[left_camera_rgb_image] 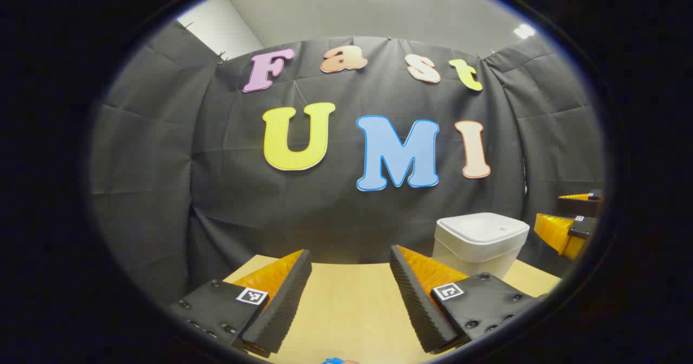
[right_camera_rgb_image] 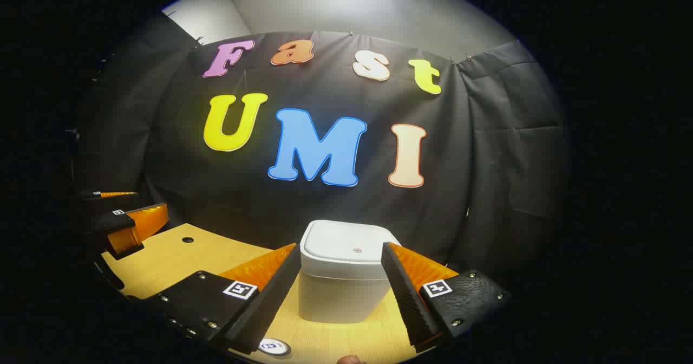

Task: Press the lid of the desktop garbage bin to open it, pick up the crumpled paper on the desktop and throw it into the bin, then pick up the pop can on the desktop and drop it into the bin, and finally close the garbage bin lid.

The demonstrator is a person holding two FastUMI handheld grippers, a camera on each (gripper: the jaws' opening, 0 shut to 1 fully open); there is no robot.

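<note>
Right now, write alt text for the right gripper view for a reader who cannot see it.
A white desktop garbage bin, lid shut, stands on a light wooden table straight ahead of the open right gripper, framed between its two fingers. The left gripper shows at the far left edge above the table, with a black cloth wall behind.

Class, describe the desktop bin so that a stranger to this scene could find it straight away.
Start at the wooden table in front of the black cloth wall. Near its far edge stands the garbage bin, a white, rounded-square box with its lid shut. It is the only white, boxy thing there, straight ahead of the right gripper.
</note>
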